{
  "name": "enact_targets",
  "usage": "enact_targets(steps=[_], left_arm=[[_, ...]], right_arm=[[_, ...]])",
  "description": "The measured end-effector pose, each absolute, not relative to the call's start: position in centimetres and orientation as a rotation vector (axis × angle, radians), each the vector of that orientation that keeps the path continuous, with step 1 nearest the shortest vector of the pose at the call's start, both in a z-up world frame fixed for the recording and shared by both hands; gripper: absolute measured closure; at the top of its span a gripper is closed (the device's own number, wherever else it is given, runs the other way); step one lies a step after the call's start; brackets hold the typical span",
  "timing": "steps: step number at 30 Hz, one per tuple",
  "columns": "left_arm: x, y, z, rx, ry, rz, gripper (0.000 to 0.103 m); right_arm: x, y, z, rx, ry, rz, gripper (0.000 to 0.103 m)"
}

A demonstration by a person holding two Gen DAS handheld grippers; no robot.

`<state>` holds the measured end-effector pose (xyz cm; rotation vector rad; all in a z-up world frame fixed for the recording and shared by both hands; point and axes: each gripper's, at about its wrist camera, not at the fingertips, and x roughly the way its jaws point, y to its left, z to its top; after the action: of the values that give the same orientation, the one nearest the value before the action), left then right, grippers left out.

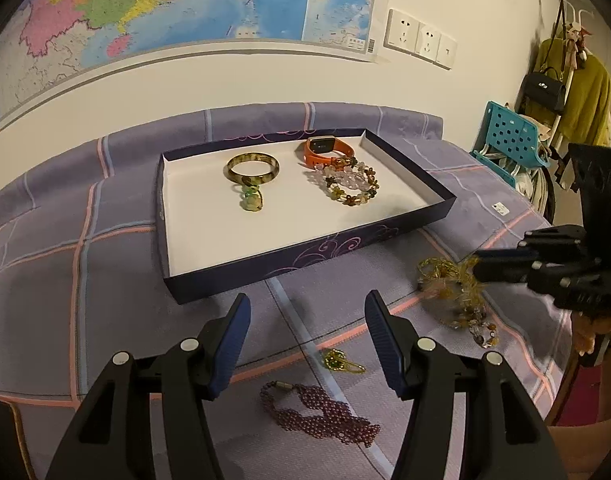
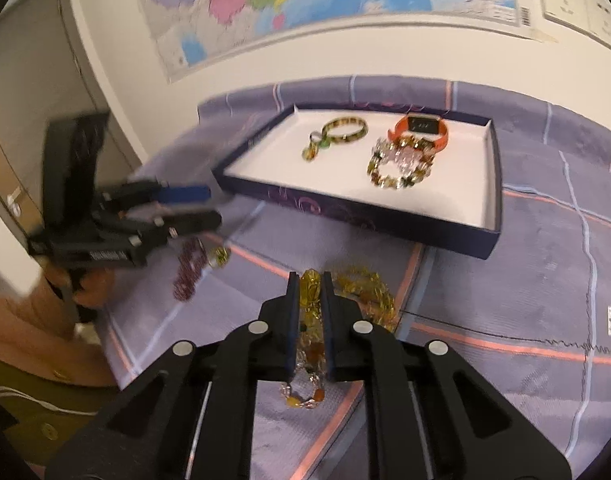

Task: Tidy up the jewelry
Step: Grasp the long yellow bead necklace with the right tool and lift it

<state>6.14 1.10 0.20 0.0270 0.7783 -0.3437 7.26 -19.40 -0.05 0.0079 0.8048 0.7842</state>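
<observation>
**A:** Purple checked cloth [image 1: 85,264] fills the left wrist view, with the navy tray [image 1: 305,258] lying on it near the wall. What sits inside?

**B:** 4 pieces: a mottled bangle [image 1: 252,168], a green pendant [image 1: 251,201] touching its near edge, an orange watch [image 1: 326,149], and a flower-bead bracelet [image 1: 351,186] just beside the watch. The left gripper [image 1: 307,354] hangs with its jaws wide, holding nothing. Below it on the cloth lie a maroon bead band [image 1: 321,416] and a small yellow-green clip [image 1: 341,361].

**A:** And over on the right side?

**B:** The right gripper [image 1: 479,270] reaches into an amber bead strand [image 1: 453,292], though blur hides the grip from here.

**A:** Does the right wrist view settle it?

**B:** Yes. There the right gripper's [image 2: 309,280] jaws stand narrow, pinched on the amber bead strand [image 2: 309,312], part bunched between the pads and the rest trailing on the cloth on both sides.

**A:** How should it handle?

**B:** I judge it light, limp and slippery. Loose loops will dangle and may snag the tray wall [image 2: 357,214], so a grip on the bunched middle looks safest.
</observation>
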Motion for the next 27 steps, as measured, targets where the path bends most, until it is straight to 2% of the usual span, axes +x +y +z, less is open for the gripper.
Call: enact_targets(steps=[14,27], left_arm=[[5.7,0.8,0.1,0.035,0.778,-0.360,0.046],[2.4,2.3,0.1,0.095,0.758,-0.388,0.046]], right_arm=[[6.5,-22.9,5.4,0.223,0.655,0.840,0.093],[6.1,-23.2,7.0,0.293,0.587,0.865,0.093]])
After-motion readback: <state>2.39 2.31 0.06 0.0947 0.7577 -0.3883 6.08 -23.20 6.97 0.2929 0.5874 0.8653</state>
